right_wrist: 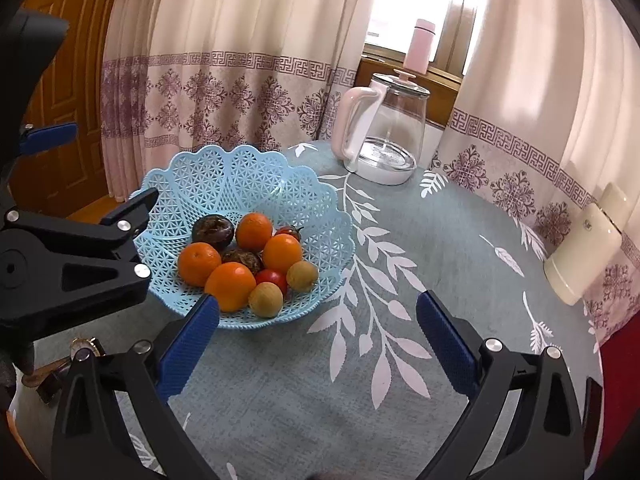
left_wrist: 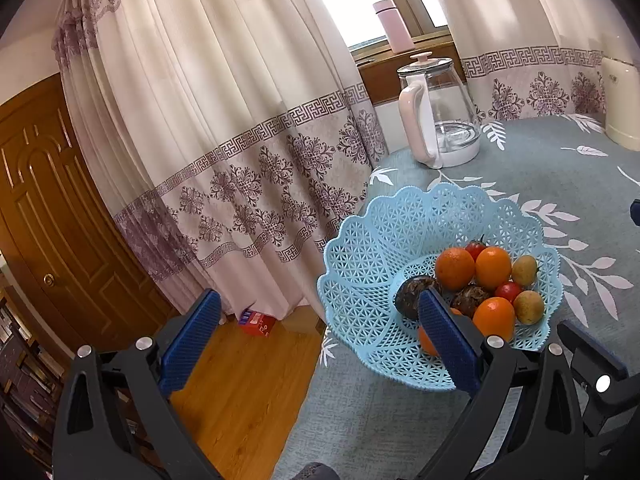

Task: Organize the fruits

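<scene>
A light blue lattice fruit basket (left_wrist: 360, 248) (right_wrist: 224, 176) stands on the grey-blue leaf-print tablecloth (right_wrist: 420, 248) near the table's left edge. It holds several oranges (left_wrist: 454, 268) (right_wrist: 199, 263), dark passion fruits (left_wrist: 408, 294) (right_wrist: 212, 230), two red cherry tomatoes (left_wrist: 508, 290) (right_wrist: 272, 278) and two tan longans (left_wrist: 529, 307) (right_wrist: 266, 299). My left gripper (left_wrist: 320, 340) is open and empty, its right finger over the basket's near side, its left finger out past the table edge. Just right of the basket, my right gripper (right_wrist: 318, 346) is open over bare cloth, holding nothing.
A glass kettle with a pink handle (left_wrist: 440, 120) (right_wrist: 384, 136) stands at the table's back. A cream appliance (right_wrist: 588, 252) sits at the right edge. A pink bottle (right_wrist: 418, 46) is on the windowsill. Curtains, a wooden door (left_wrist: 60, 200) and a red box (left_wrist: 258, 322) on the floor lie left.
</scene>
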`<state>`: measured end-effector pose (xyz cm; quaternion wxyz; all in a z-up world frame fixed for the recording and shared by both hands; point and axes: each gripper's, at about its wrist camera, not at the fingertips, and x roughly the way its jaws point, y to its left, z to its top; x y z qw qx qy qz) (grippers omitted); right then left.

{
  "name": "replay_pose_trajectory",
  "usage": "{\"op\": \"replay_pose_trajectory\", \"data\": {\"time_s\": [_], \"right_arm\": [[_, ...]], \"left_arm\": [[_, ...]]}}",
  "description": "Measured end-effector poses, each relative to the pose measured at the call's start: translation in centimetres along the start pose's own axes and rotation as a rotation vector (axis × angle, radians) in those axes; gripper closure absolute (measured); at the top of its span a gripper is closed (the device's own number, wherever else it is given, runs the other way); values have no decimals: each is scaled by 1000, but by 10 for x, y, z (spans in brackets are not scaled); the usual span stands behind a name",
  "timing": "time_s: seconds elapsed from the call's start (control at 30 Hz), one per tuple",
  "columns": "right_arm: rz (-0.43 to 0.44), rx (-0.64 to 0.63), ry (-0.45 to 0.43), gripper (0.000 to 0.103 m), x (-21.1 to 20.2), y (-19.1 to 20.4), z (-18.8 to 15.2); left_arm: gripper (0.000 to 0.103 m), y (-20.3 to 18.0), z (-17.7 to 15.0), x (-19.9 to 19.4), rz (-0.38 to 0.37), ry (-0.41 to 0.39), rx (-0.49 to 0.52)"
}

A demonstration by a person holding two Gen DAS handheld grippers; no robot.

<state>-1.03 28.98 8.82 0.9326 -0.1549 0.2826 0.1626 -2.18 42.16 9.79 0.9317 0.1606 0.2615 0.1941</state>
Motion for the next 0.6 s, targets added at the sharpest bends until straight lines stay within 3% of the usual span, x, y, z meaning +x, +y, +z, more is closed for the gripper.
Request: {"op": "replay_pose_trajectory", "data": {"time_s": [0.6], "right_arm": [[-27, 46, 61, 5, 3, -19, -13]], "left_arm": [[3, -15, 5, -7, -13, -18, 26]]}}
